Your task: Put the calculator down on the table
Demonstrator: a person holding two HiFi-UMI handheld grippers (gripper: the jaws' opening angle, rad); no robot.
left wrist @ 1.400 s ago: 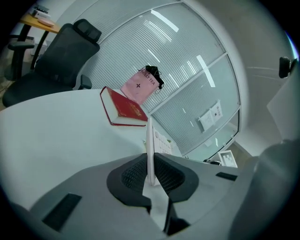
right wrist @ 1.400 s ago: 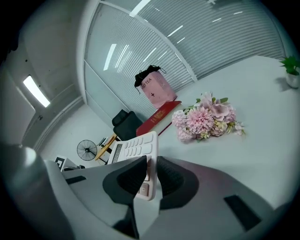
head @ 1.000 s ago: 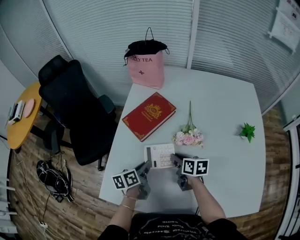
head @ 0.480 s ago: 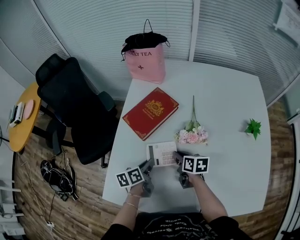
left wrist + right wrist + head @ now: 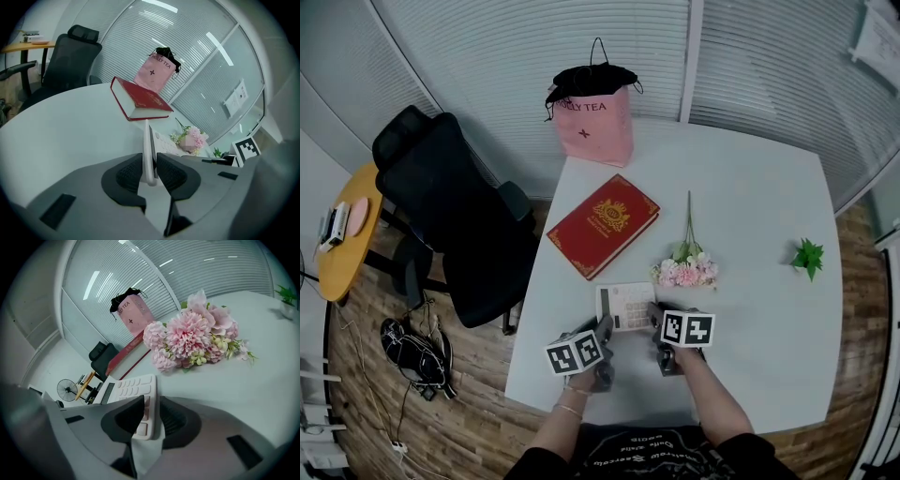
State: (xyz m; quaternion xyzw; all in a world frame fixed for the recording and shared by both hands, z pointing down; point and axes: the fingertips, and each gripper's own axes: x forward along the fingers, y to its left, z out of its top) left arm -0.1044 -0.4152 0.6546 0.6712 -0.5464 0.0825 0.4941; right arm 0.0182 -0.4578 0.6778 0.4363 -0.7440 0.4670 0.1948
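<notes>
Left gripper (image 5: pixel 605 327), right gripper (image 5: pixel 654 315): jaws opening, calculator (image 5: pixel 625 305) between; flowers (image 5: pixel 686 273), book (image 5: pixel 605 225) beyond.

The calculator (image 5: pixel 626 306) is white, the book (image 5: pixel 603 226) red with gold emblem, bag (image 5: pixel 596 131) and flowers (image 5: pixel 686 273) pink.

- We get bright, even overhead light; strip-light reflections streak the glass wall (image 5: pixel 201 65).
- Shadows on the table (image 5: pixel 750 225) are soft and short, no hard glare.
- Fisheye bends edges everywhere; gripper views vignette black at corners.
- Close foreground is slightly soft.
</notes>
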